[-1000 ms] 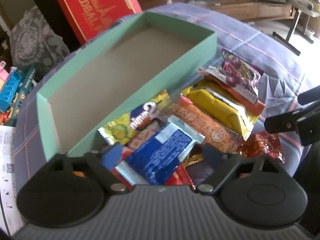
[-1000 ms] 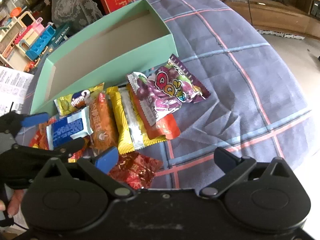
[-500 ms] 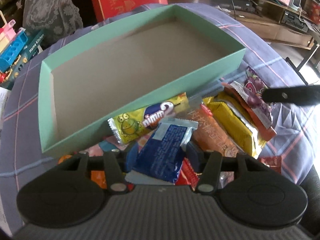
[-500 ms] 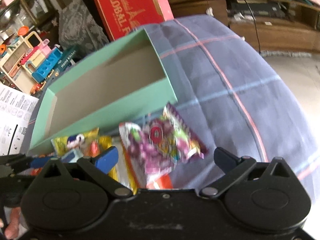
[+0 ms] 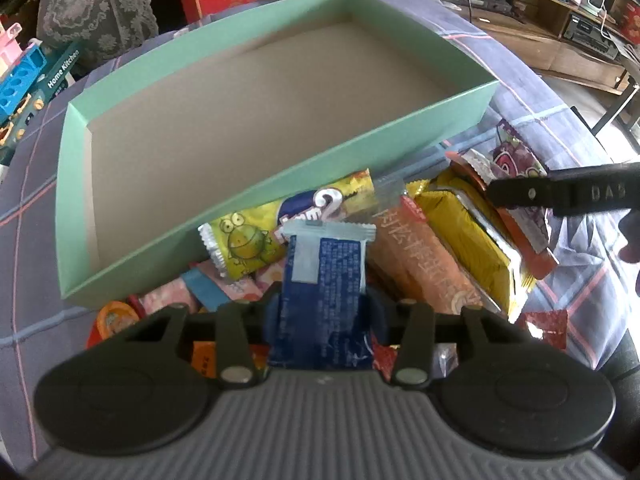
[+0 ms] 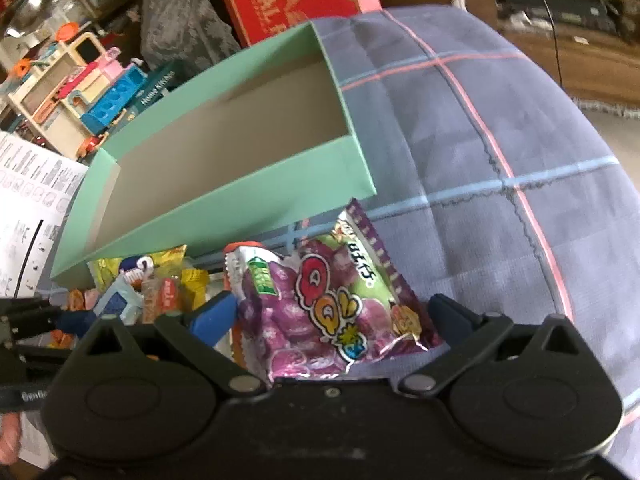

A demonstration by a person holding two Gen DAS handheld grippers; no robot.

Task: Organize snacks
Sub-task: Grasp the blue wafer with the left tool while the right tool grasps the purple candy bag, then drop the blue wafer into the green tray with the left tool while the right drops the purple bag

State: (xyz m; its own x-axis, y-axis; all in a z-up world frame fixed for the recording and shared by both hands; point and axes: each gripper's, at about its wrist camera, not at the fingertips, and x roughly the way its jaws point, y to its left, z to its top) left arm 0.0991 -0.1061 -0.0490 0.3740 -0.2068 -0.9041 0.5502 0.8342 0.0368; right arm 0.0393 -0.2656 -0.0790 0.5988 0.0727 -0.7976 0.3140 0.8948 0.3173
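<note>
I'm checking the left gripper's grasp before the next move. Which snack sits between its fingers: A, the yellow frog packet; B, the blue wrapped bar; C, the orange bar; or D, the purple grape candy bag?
B: in the left wrist view the left gripper has just been closing and its pads press both sides of the blue wrapped bar, while the other snacks lie beyond it near the green box.
</note>
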